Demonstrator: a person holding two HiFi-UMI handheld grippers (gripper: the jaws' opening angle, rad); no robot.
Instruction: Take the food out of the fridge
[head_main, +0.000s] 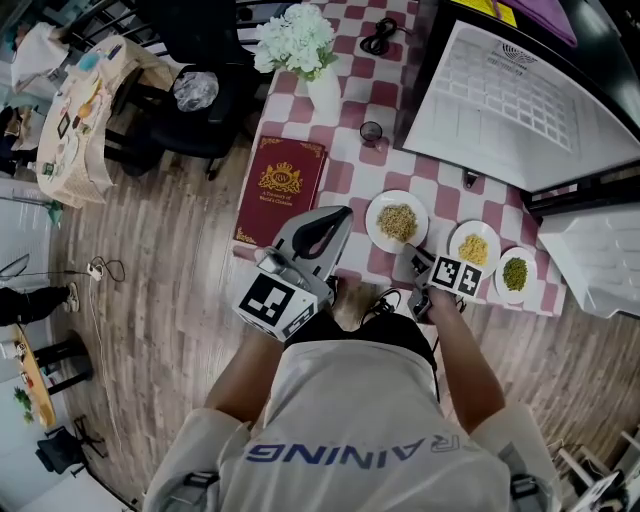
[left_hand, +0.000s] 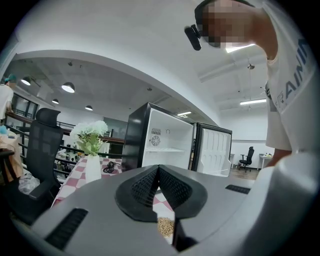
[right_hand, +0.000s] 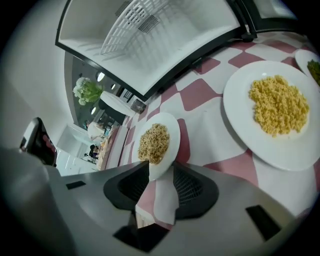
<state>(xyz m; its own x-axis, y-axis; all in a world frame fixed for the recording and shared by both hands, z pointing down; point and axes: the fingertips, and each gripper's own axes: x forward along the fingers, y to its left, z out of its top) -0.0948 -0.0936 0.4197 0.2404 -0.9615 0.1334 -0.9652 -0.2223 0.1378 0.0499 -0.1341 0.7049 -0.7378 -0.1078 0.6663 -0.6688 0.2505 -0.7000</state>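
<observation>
Three white plates are sitting in a row along the near right edge of the checkered bench (head_main: 350, 130), beside the open fridge (head_main: 520, 100). The left plate (head_main: 397, 222) is carrying brownish grains, the middle plate (head_main: 473, 248) yellow crumbs, and the right plate (head_main: 515, 273) something green. The right gripper (right_hand: 160, 167) is angling down, its jaws standing moderately apart around the left plate's near rim and seemingly not pinching it. The left gripper (left_hand: 158, 167) is hovering further left, jaws together and empty.
</observation>
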